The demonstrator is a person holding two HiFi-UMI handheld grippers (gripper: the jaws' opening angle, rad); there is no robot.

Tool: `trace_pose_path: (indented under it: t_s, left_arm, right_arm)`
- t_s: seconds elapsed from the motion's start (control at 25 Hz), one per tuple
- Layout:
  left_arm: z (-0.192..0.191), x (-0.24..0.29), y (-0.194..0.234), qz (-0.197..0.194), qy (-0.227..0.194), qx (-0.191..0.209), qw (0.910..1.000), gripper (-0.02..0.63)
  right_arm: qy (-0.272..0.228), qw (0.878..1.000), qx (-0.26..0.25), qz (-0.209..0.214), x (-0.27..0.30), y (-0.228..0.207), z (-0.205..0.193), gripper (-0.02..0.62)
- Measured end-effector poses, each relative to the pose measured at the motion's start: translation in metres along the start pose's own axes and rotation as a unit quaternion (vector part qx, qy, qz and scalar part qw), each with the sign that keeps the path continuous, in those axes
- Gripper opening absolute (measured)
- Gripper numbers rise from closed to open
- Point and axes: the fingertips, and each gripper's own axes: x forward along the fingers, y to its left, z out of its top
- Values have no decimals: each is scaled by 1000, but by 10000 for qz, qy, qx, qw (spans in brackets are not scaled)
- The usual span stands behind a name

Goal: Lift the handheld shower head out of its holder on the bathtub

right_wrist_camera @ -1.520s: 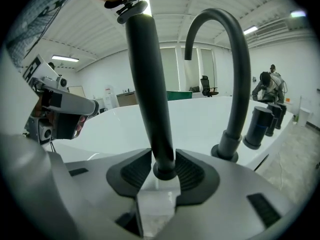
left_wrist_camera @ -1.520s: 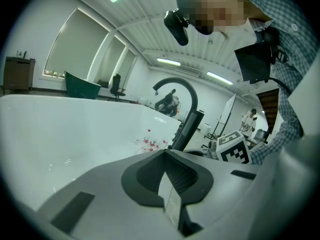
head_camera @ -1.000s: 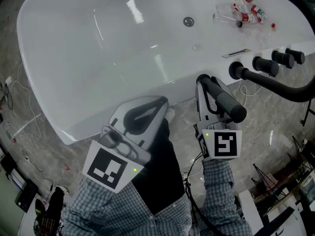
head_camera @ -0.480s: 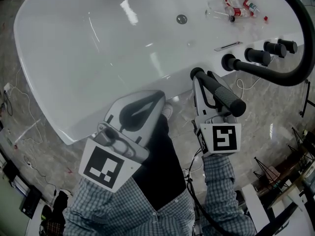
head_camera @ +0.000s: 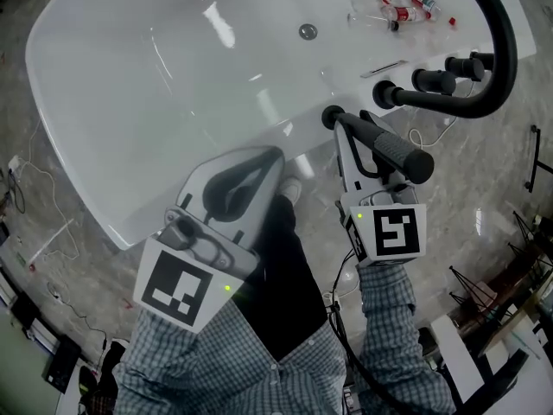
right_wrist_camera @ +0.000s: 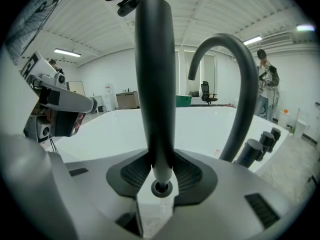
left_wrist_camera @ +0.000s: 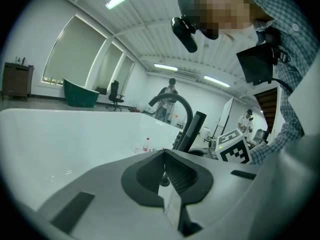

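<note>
Right gripper (right_wrist_camera: 161,178) is clamped on the shower head (right_wrist_camera: 155,84), whose long axis rises steeply out of the jaws. Left gripper (left_wrist_camera: 164,158), closed on nothing, hangs just beside. Beyond, to the right, the black fittings (head_camera: 432,80) stand on the bathtub (head_camera: 173,76) rim, apart from the head.

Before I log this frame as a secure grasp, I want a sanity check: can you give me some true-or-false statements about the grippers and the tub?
1. The right gripper is shut on the black handheld shower head. True.
2. The left gripper holds a bottle. False: its jaws are together on nothing.
3. Small bottles lie inside the white bathtub. True.
4. The arched spout is white. False: it is black.
</note>
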Motion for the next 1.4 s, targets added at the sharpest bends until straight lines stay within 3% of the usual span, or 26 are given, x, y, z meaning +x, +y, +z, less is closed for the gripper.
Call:
trace_pose_path:
  t_s: [1.4]
  left_arm:
    - [156,-68,-68,82,-666,681,9954,-2]
  right_arm:
    - [-348,9993,-112,113,-109,9,160,129]
